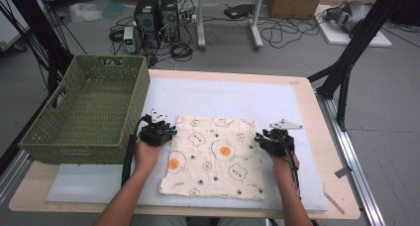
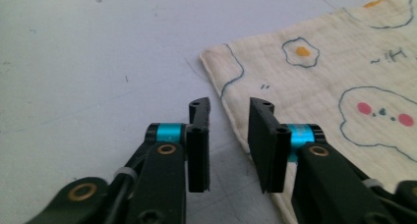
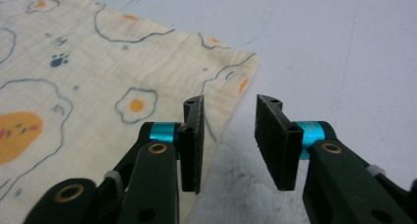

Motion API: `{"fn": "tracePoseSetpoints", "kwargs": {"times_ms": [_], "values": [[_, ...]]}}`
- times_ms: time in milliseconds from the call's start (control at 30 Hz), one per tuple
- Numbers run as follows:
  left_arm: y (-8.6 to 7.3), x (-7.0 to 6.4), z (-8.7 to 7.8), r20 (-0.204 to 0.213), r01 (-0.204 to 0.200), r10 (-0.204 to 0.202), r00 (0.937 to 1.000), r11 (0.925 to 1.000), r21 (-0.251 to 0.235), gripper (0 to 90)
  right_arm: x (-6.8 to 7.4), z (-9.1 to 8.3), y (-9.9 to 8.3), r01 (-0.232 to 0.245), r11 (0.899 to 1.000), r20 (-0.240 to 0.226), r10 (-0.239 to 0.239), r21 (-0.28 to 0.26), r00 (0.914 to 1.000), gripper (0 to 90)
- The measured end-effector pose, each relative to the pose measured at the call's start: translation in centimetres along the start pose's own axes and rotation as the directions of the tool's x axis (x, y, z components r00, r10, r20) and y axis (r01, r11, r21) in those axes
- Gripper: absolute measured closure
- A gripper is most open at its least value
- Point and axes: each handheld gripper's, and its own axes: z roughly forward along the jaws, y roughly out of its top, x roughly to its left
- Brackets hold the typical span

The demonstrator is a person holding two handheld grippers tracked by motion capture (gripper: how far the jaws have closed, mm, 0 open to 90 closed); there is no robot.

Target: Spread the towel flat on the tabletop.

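Near the table's front edge, the cloth (image 1: 214,156) lies flat and unfolded, left gripper (image 2: 229,135) and right gripper (image 3: 229,135) straddling its side edges, fingers narrowly parted, nothing gripped yet.

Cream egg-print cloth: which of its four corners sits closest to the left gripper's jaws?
The far left corner of the cream egg-print cloth, the corner on the green woven basket's side. The left gripper, jaws open, straddles the edge just below it.
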Motion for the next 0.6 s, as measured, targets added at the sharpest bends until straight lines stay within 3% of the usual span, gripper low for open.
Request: {"fn": "tracePoseSetpoints", "kwargs": {"times_ms": [100,167,200,233,300,433,533,600], "values": [[0.1,0.0,-0.3,0.024,-0.005,0.005,0.9997,0.9997,-0.025,62.3,-0.3,1.3,0.6,0.0,0.999,-0.012,0.0,0.047,0.9999,63.9],[0.1,0.0,-0.5,0.042,-0.001,0.002,0.9991,0.9992,-0.04,59.1,-0.1,2.3,0.7,0.025,0.997,-0.031,-0.023,0.08,0.9993,76.4],[0.1,-0.1,-0.6,0.046,-0.002,0.004,0.9989,0.9987,-0.051,56.5,-0.1,2.6,0.7,0.038,0.996,-0.038,-0.034,0.086,0.9987,78.6],[0.1,0.0,-0.6,0.058,0.011,-0.007,0.9983,0.9973,-0.072,53.3,0.0,2.7,0.8,0.033,0.996,-0.023,-0.031,0.086,0.9993,78.8],[0.2,0.1,-0.9,0.092,0.033,-0.024,0.9954,0.9947,-0.097,48.5,0.0,2.7,0.9,0.053,0.994,0.054,-0.058,0.093,0.9968,77.9],[0.3,0.3,-1.2,0.142,0.048,-0.029,0.9895,0.9898,-0.134,39.9,-0.6,2.0,0.8,0.023,0.997,0.036,-0.026,0.073,0.999,66.7],[0.4,0.4,-1.3,0.172,0.078,-0.054,0.9837,0.987,-0.14,30.8,-1.1,0.4,1.0,-0.026,1.0,0.005,0.026,0.01,0.9997,47.1],[0.4,0.3,-1.6,0.186,0.083,-0.054,0.981,0.9854,-0.149,24.3,-1.3,-0.9,0.9,-0.036,0.999,-0.005,0.036,-0.013,0.9993,39.0]]}}
